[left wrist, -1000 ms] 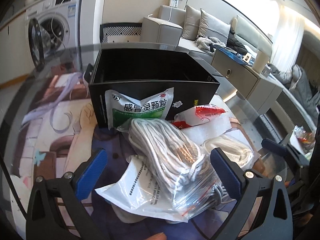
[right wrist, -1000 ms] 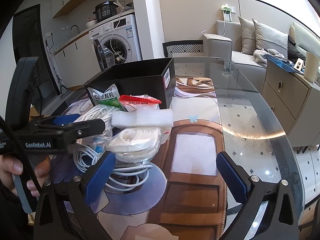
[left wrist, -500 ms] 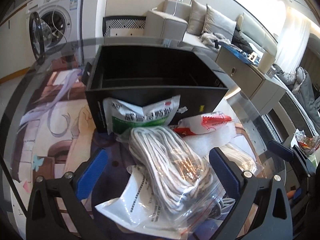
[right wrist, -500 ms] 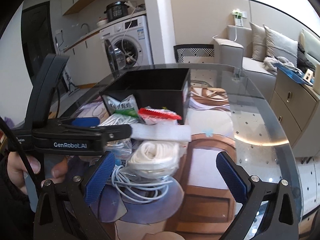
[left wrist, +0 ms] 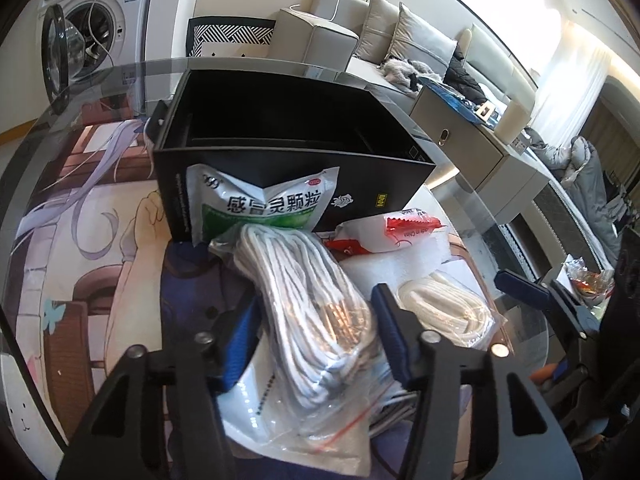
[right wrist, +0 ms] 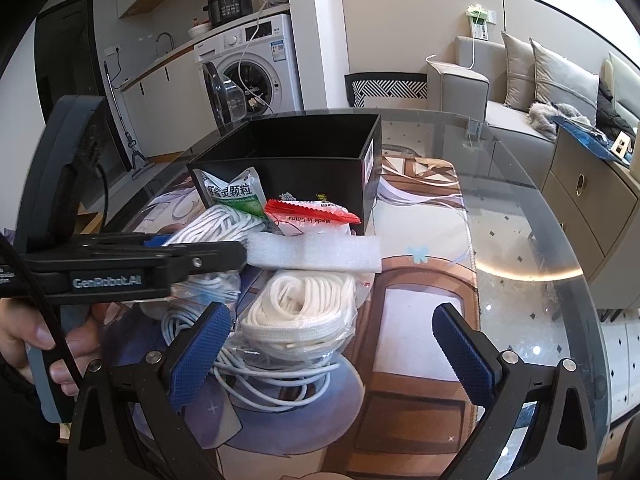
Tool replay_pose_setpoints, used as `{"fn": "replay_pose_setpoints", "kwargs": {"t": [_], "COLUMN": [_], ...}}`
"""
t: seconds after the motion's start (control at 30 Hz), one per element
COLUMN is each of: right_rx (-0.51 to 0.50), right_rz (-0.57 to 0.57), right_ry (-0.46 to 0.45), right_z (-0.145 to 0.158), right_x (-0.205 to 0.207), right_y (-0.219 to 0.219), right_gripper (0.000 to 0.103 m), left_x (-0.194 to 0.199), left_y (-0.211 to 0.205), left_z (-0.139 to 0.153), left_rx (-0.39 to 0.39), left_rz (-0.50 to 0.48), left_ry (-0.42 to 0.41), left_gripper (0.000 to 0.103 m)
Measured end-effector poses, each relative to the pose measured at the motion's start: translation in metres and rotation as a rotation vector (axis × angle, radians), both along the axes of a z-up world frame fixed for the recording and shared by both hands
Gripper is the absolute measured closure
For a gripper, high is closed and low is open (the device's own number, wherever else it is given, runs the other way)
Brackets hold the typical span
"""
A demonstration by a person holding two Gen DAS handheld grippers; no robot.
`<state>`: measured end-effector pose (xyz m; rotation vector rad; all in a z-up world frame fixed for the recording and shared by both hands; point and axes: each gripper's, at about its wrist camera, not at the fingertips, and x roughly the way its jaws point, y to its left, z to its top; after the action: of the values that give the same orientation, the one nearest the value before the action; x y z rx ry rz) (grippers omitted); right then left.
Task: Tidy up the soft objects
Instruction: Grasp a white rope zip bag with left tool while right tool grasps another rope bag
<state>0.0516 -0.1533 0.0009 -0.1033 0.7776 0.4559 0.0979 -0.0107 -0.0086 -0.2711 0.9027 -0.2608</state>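
The left gripper (right wrist: 236, 256) reads "GenRobot.AI" — the red-edged packet (right wrist: 310, 212) "Made in China", the green pouch (left wrist: 264, 204) "感冒灵颗粒".

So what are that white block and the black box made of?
The white block looks like soft packing foam: matte, with a fine bubbly, ribbed texture. The black box seems to be stiff cardboard with a smooth, slightly satin finish; its thin straight walls and printed marks suggest that, though plastic can't be ruled out.
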Motion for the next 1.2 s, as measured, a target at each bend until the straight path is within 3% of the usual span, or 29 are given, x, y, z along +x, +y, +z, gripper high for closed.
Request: {"fn": "replay_pose_setpoints", "kwargs": {"t": [0.27,0.47,0.5,0.67,0.87,0.93,1.03,1.2], "right_rx": [-0.014,-0.003,0.004,-0.002,-0.010,-0.007,0.000,0.013], "right_rz": [-0.012,-0.009,-0.008,0.008,0.022,0.023,0.026,0.033], "right_ry": [0.060,0.124,0.121,0.104,0.098,0.095,0.086,0.064], "right_z": [-0.012,-0.022,-0.022,-0.022,-0.022,-0.021,-0.019,-0.012], "right_x": [0.018,0.029,0.028,0.024,0.021,0.018,0.015,0.007], "right_y": [0.013,0.014,0.013,0.011,0.012,0.011,0.010,0.007], "right_gripper": [0.001,0.033,0.042,0.053,0.054,0.054,0.057,0.060], "left_x": [-0.010,-0.015,-0.015,-0.010,-0.003,-0.003,-0.005,-0.014], "left_y": [0.011,0.016,0.016,0.013,0.004,0.003,0.004,0.009], "left_z": [0.000,-0.001,-0.001,-0.003,-0.009,-0.010,-0.008,-0.001], "left_rx": [-0.005,0.003,0.005,0.025,0.067,0.067,0.070,0.065], "left_rz": [-0.002,-0.014,-0.014,-0.005,0.003,0.002,0.000,-0.004], "left_ry": [-0.007,-0.007,-0.008,0.015,0.021,0.012,-0.007,-0.032], "left_gripper": [0.058,0.058,0.055,0.040,0.040,0.051,0.060,0.064]}}
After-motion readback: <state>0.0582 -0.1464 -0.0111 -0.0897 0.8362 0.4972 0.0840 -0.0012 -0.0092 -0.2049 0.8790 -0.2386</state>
